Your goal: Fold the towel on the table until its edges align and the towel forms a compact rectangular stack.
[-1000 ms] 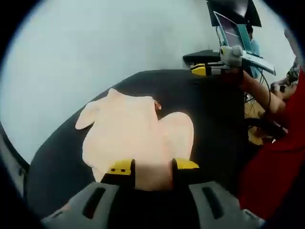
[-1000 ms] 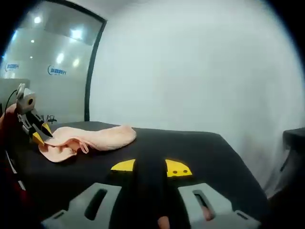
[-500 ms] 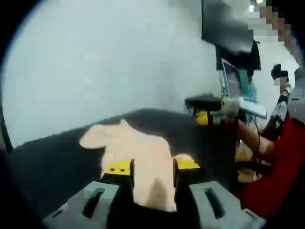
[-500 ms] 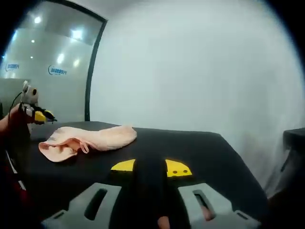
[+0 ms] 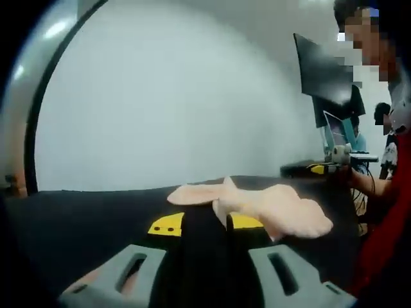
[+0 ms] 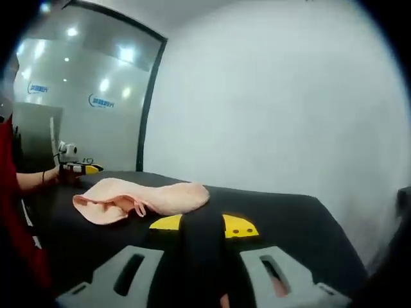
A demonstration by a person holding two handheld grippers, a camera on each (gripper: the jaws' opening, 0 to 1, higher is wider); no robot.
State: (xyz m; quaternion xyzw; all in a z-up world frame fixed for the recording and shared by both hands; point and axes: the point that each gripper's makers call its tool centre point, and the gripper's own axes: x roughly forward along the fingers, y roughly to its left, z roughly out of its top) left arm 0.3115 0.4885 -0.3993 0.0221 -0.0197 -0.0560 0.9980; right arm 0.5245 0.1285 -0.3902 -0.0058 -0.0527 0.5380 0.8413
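Note:
A crumpled peach towel (image 5: 260, 204) lies bunched on the black table (image 5: 83, 212), just beyond my left gripper (image 5: 205, 224). That gripper is open, its yellow tips low over the table with nothing between them. In the right gripper view the same towel (image 6: 144, 197) lies to the front left of my right gripper (image 6: 203, 224), which is open and apart from the cloth. The left gripper (image 6: 78, 169) appears far left there, in a hand, clear of the towel. The right gripper (image 5: 334, 157) appears at the table's far right edge in the left gripper view.
A person in red (image 5: 385, 212) stands at the right side of the table. Behind are a dark monitor (image 5: 324, 77) and a laptop (image 5: 337, 131). A white wall backs the table (image 6: 282, 208), with a glass partition (image 6: 77, 96) at the left.
My left gripper has drawn back from the towel and dropped to table level, so the cloth now lies ahead of the jaws. The right gripper's view has shifted only slightly.

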